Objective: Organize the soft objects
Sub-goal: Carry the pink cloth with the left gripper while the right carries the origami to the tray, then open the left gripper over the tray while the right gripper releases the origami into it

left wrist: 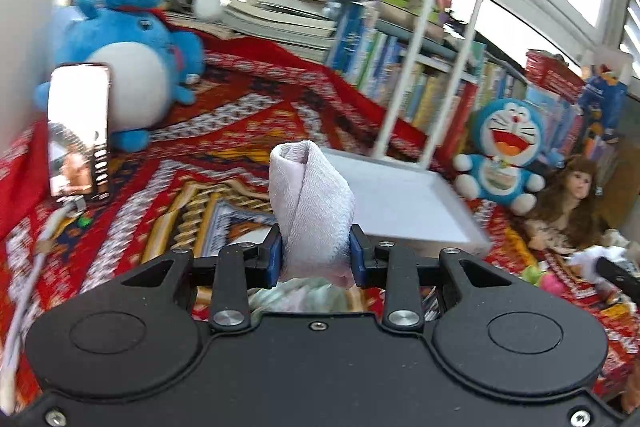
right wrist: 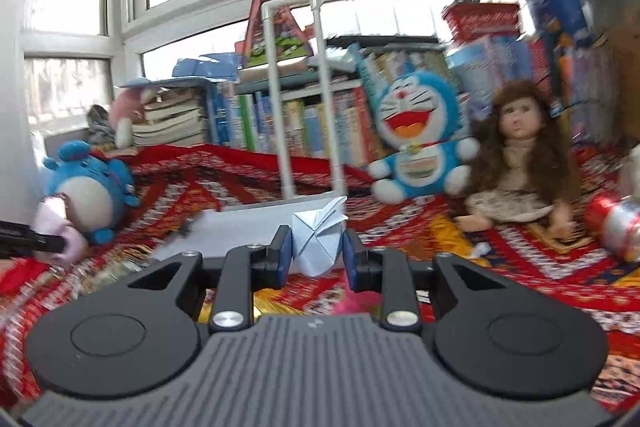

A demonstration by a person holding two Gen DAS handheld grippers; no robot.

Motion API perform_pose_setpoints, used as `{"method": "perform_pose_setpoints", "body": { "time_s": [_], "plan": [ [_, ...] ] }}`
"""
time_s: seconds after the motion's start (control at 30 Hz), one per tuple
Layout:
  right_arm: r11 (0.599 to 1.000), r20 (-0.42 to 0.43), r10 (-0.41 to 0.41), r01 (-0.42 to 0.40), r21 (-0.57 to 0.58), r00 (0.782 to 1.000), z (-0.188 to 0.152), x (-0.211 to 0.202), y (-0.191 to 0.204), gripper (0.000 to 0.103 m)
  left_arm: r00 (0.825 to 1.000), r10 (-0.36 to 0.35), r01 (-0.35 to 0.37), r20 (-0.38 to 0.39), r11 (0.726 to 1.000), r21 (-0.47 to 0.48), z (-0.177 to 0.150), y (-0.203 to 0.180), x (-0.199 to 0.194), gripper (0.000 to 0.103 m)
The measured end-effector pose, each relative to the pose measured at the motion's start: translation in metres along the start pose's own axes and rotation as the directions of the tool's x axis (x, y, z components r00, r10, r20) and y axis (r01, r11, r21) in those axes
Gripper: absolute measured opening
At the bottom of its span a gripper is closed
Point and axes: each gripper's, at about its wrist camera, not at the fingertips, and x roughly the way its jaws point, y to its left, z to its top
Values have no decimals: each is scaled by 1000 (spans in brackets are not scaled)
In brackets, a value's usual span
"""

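Observation:
My left gripper is shut on a rolled pale pink cloth that stands up between its blue pads, lifted over the patterned red rug. My right gripper is shut on a folded white paper figure, also raised above the rug. A white tray with a tall white pipe frame lies just beyond both grippers; the tray is partly hidden behind the right fingers. In the right wrist view the left gripper with the pink cloth shows at the left edge.
A round blue plush and a phone on a stand sit left. A blue cat plush and a long-haired doll lean against rows of books. A red and silver can lies far right. Small soft toys lie at right.

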Motion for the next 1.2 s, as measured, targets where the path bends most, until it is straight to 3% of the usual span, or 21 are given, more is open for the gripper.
{"method": "perform_pose_setpoints", "body": {
  "time_s": [0.13, 0.2, 0.3, 0.43, 0.63, 0.77, 1.0, 1.2],
  "plan": [
    [999, -62, 42, -43, -9, 997, 21, 32, 5, 32, 998, -34, 36, -50, 999, 37, 29, -15, 22, 31],
    [998, -97, 64, -64, -5, 993, 32, 52, 8, 32, 991, -75, 77, -108, 997, 11, 44, -19, 41, 31],
    [995, -165, 95, -94, 10, 982, 47, 83, 13, 32, 974, -130, 118, -187, 990, -71, 61, -23, 74, 31],
    [994, -254, 111, -109, 23, 961, 59, 126, 22, 32, 950, -149, 129, -274, 987, -91, 73, -33, 121, 31],
    [994, -389, 110, -90, 69, 914, 55, 185, 30, 32, 900, -136, 90, -414, 988, -129, 76, -48, 184, 31],
    [995, -438, 91, -61, 82, 894, 43, 210, 31, 32, 893, -101, 52, -439, 991, -122, 70, -49, 210, 31],
    [991, -483, 86, -25, 132, 871, 31, 237, 26, 32, 880, -150, 75, -450, 981, -181, 59, -44, 238, 33],
    [990, -518, 85, -15, 138, 851, 20, 251, 27, 33, 863, -131, 58, -488, 985, -161, 51, -46, 252, 33]
  ]
}}
